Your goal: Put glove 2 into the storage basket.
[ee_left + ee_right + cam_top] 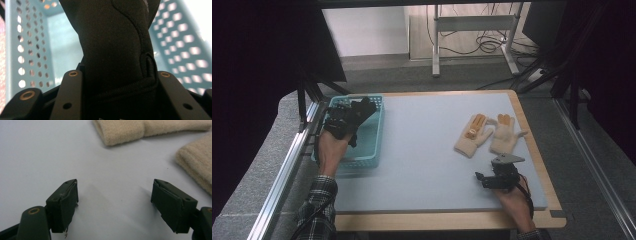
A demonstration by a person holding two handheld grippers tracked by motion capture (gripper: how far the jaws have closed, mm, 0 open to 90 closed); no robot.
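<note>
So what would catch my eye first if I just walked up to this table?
Probably the black glove, pinched in the left gripper above the blue perforated basket at the table's left. Next, the two cream knitted gloves lying side by side on the grey mat at the right, with the right gripper resting open just short of them.

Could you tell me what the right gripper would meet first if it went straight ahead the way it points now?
Probably the cream gloves. The right gripper, open and empty, points across bare table mat towards their cuffs; the nearer glove cuff lies off to one side, so which comes first is hard to tell.
</note>
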